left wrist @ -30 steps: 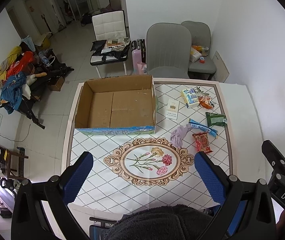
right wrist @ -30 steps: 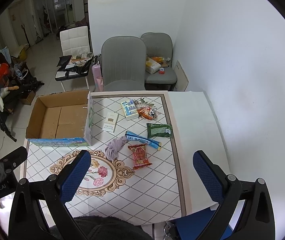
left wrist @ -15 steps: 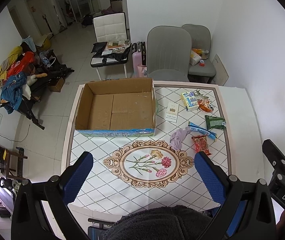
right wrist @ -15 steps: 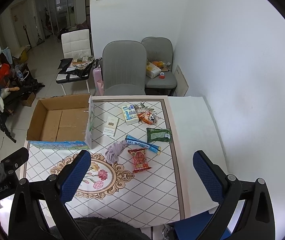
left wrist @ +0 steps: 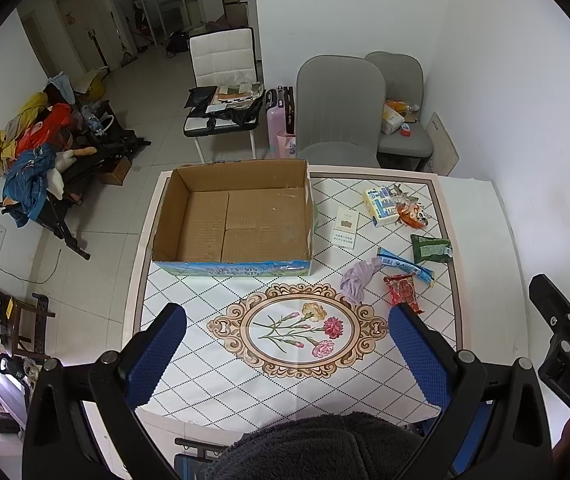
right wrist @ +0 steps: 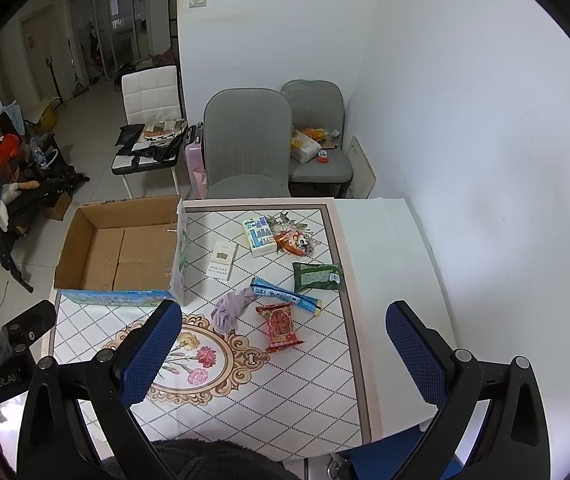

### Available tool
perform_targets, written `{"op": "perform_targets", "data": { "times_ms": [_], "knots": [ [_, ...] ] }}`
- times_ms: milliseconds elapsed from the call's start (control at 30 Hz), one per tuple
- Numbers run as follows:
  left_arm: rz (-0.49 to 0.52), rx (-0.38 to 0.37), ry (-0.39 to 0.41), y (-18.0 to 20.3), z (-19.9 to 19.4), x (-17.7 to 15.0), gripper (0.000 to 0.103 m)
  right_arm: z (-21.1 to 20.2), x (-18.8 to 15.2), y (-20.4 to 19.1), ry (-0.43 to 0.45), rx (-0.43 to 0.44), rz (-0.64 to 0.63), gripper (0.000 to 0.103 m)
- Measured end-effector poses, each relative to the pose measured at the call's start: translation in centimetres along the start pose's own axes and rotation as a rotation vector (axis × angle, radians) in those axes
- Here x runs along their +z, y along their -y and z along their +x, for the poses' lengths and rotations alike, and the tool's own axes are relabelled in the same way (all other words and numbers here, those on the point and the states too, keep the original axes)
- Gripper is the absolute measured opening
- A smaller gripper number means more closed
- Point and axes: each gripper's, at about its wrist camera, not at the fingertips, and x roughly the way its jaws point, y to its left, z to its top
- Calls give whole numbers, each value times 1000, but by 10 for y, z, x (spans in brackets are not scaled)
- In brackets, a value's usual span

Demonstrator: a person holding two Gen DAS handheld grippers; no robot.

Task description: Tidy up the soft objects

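An open cardboard box stands empty on the left half of the patterned table. To its right lie a crumpled lilac cloth, a red snack packet, a blue stick packet, a green packet, an orange packet, a tissue pack and a white card box. My left gripper hovers open high above the table's near edge. My right gripper also hangs open, holding nothing.
Two grey chairs stand behind the table, a white chair with clutter further back. A rack piled with clothes is at the left. The white wall bounds the right side. A dark fuzzy sleeve fills the bottom edge.
Both grippers have risen and drawn back from the table, so the box and items look smaller and further off. Nothing on the table has moved.
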Motion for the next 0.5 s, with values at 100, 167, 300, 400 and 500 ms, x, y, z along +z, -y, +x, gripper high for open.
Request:
{"op": "perform_targets", "data": {
  "times_ms": [100,167,300,400,500],
  "knots": [
    [-1,0,1,-1,0,-1,103,-1,1,0,6,6,2,103],
    [0,-1,3,1,-1,0,103,-1,2,-1,8,9,0,103],
    [2,-4,6,5,3,3,103,6,2,3,-7,27,11,103],
    [18,-7,1,13,19,11,103,29,4,18,-46,41,54,103],
    [43,-9,-22,25,48,21,103,74,2,34,-119,19,78,103]
  ]
}}
